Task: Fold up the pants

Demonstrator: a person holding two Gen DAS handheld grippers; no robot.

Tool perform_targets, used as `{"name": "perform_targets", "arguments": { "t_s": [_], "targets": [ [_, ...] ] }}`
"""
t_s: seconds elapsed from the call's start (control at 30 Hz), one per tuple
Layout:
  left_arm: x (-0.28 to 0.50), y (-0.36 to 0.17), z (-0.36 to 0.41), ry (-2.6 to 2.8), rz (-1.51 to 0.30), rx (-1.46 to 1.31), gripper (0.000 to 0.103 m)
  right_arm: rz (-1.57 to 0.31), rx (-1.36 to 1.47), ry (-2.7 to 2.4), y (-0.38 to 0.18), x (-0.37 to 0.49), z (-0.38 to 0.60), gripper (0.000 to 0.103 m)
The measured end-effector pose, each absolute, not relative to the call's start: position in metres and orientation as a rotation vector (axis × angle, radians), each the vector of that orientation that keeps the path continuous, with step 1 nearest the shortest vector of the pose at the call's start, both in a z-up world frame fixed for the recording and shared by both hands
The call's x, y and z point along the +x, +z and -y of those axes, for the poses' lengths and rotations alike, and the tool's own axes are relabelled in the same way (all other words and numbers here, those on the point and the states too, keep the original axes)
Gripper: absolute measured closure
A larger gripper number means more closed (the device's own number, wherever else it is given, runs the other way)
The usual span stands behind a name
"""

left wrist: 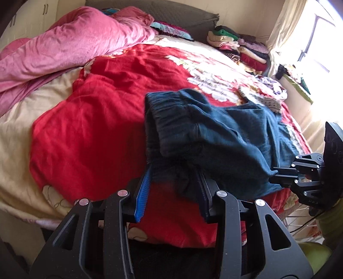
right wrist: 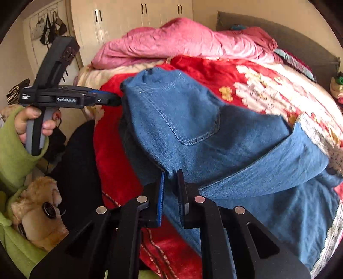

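1. One pair of blue denim pants [right wrist: 193,128] hangs bunched over the bed [left wrist: 90,120], held up at two points; a back pocket with pale stitching faces the right wrist camera.
2. Two tongs are in view. The left tongs [left wrist: 173,178] grip a gathered fold at the elastic waistband, with dark cloth pressed between their blue-lined fingers [left wrist: 144,188].
3. The right tongs [right wrist: 171,186] are closed tight on the pants' edge, at 6 o'clock in the right wrist view.
4. In that same view the left tongs sit at 9 o'clock, carried by one hand [right wrist: 32,122] in a green sleeve [right wrist: 12,154]. White lettering on their side reads "GenRobot.AI"; a smaller label beside it is too small to read.
5. One red floral blanket [left wrist: 103,103] covers the bed; one pink quilt [left wrist: 70,43] is heaped at 11 o'clock in the left wrist view.
6. One stack of folded clothes [left wrist: 240,47] sits at 1 o'clock there; the number of pieces cannot be told.
7. White wardrobe doors [right wrist: 128,17] with dark handles stand at 12 o'clock, and several bags [right wrist: 49,28] hang at 10 o'clock.
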State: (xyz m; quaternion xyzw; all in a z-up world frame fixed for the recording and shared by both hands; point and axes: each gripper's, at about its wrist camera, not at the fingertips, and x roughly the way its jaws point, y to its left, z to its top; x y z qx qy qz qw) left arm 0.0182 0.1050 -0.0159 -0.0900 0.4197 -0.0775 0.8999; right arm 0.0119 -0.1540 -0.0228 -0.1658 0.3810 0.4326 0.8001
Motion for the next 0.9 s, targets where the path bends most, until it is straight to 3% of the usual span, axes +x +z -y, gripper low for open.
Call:
{"name": "perform_targets", "arguments": {
  "t_s": [0.23, 0.4, 0.67, 0.73, 0.8, 0.9],
  "targets": [
    [-0.002, 0.013, -0.116, -0.117, -0.805, -0.23, 0.072, -0.847, -0.323, 0.975, -0.033, 0.005, 0.15, 0.092],
    [0.007, 0.042, -0.08, -0.189, -0.744, -0.16, 0.072, -0.871, -0.319, 1.032, -0.038, -0.003, 0.143, 0.093],
    [0.043, -0.006, -0.047, -0.183, -0.898, -0.08, 0.072, -0.772, -0.234, 1.002, -0.007, -0.003, 0.162, 0.092],
    [0.039, -0.015, -0.048, -0.178, -0.915, -0.088, 0.072, -0.758, -0.227, 0.97, -0.003, 0.004, 0.164, 0.088],
    [0.034, -0.019, -0.049, -0.177, -0.92, -0.092, 0.072, -0.751, -0.211, 0.95, 0.0, 0.012, 0.161, 0.078],
    [0.028, -0.026, -0.052, -0.179, -0.933, -0.091, 0.072, -0.748, -0.221, 0.932, -0.003, 0.019, 0.151, 0.074]
  ]
}}
